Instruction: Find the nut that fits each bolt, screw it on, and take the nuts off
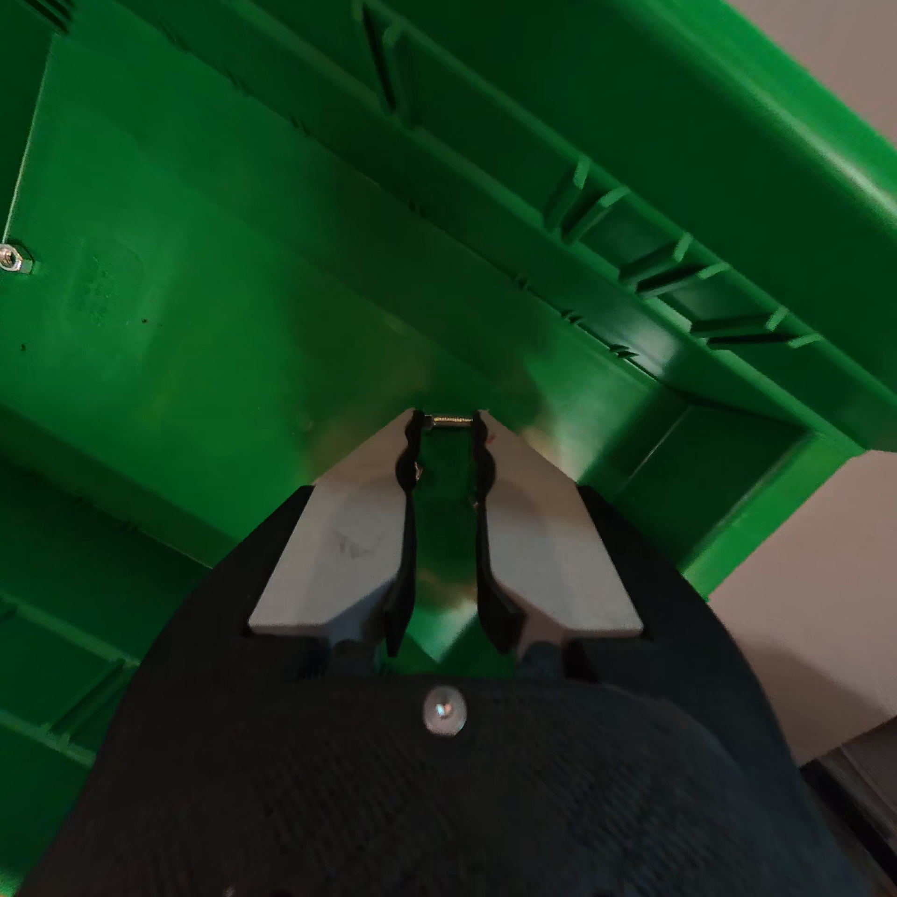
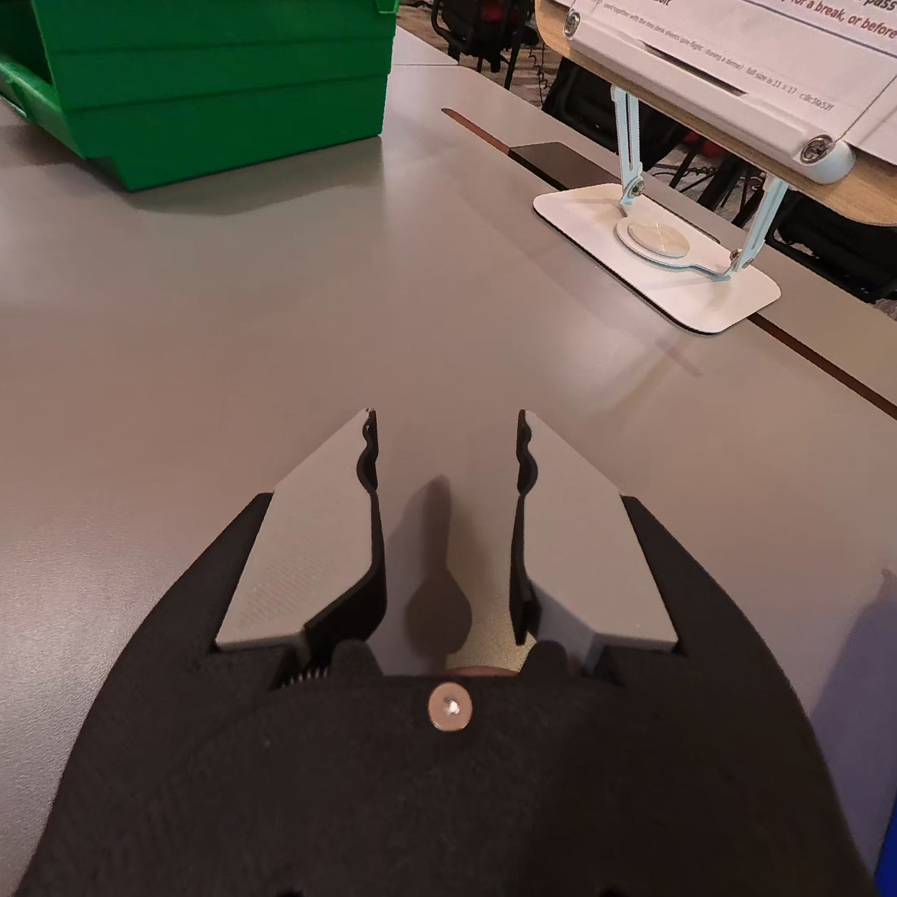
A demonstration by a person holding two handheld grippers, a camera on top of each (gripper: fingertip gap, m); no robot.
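Observation:
In the left wrist view, my left gripper (image 1: 449,420) is inside a green plastic bin (image 1: 242,242) and is shut on a small silver bolt (image 1: 451,419), held crosswise between the fingertips just above the bin floor. A silver nut (image 1: 12,259) lies on the bin floor at the far left edge. In the right wrist view, my right gripper (image 2: 445,418) is open and empty, low over the grey table (image 2: 242,315). The green bin (image 2: 218,87) stands at the far left of that view.
A white stand (image 2: 655,257) with a light blue frame holds a wooden board with a printed sheet (image 2: 728,63) at the right. A dark seam (image 2: 825,359) runs across the table at the right. Dark chairs and cables sit beyond the table's far edge. My right tips are about 50 cm from the silver nut (image 1: 12,259), my left tips only 15 cm.

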